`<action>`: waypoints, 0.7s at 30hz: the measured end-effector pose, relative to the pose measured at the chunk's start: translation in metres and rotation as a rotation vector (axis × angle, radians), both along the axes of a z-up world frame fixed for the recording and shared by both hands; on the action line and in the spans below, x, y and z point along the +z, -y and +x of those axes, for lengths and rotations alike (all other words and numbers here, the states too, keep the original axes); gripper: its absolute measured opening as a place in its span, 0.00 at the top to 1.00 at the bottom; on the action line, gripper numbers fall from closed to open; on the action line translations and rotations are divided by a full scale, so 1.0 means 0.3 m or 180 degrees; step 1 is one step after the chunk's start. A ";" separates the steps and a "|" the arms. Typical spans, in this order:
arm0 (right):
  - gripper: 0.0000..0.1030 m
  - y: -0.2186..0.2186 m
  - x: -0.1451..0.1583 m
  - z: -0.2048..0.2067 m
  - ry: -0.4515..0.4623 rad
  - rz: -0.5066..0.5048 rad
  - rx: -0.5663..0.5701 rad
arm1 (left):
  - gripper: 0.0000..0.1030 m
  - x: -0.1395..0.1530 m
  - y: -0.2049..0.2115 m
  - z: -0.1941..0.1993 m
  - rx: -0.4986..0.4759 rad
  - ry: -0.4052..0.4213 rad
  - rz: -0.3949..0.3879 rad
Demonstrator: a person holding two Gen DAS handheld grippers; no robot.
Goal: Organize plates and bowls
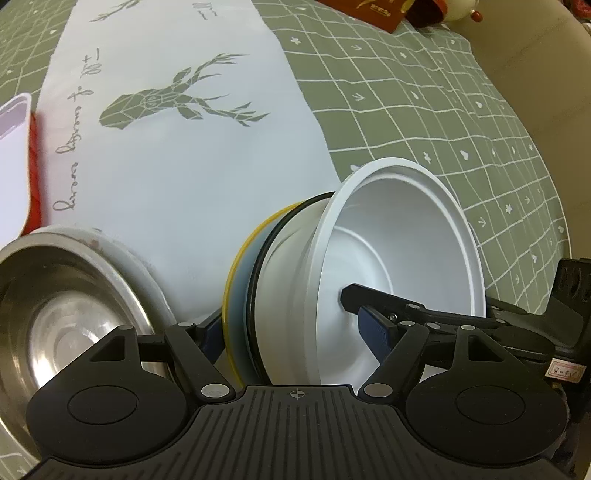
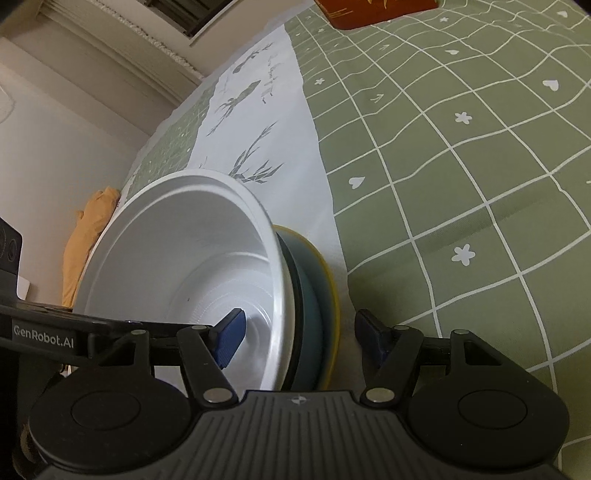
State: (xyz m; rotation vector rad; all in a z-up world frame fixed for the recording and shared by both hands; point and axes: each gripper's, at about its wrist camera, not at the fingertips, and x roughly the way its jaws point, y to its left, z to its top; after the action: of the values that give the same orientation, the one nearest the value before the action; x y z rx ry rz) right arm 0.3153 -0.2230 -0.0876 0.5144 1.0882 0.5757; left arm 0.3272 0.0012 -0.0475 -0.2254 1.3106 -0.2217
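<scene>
A white plastic bowl (image 1: 399, 258) is nested in a dark-rimmed bowl and a yellow-rimmed dish (image 1: 236, 280), the whole stack tilted on edge above the table. My left gripper (image 1: 295, 332) straddles the stack, one blue pad inside the white bowl and one behind the yellow rim, with the fingers touching both sides. My right gripper (image 2: 299, 332) straddles the same stack (image 2: 192, 258) from the other side, jaws wide, with a gap between its right pad (image 2: 373, 332) and the yellow rim (image 2: 330, 295). The right gripper's finger also shows in the left wrist view (image 1: 388, 299).
A steel bowl (image 1: 62, 306) sits on a white plate at the left. A white container (image 1: 13, 166) stands at the far left edge. The table carries a green checked cloth (image 2: 461, 184) with a white deer runner (image 1: 177, 147). A red box (image 2: 373, 11) lies at the far end.
</scene>
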 end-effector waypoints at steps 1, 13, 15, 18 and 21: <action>0.36 0.000 0.000 0.001 -0.0003 -0.0002 0.0005 | 0.24 -0.001 -0.001 0.002 0.0001 -0.0007 -0.0003; 0.41 -0.016 0.001 0.007 -0.0369 0.0132 0.0078 | 0.30 0.011 -0.031 -0.025 0.0078 -0.0033 -0.0165; 0.41 -0.029 0.011 0.004 -0.0369 0.0065 0.0067 | 0.30 0.008 -0.036 -0.028 0.0096 -0.0040 -0.0179; 0.41 -0.036 0.017 0.001 -0.0345 0.0020 0.0093 | 0.30 0.006 -0.041 -0.035 0.0088 -0.0042 -0.0204; 0.41 -0.034 0.017 0.000 -0.0306 0.0011 0.0142 | 0.30 0.007 -0.036 -0.040 0.0049 -0.0048 -0.0178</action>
State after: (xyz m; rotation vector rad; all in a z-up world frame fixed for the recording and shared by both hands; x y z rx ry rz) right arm 0.3154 -0.2128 -0.0825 0.5261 1.1926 0.5967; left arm 0.3151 0.0119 -0.0454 -0.2851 1.3183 -0.2442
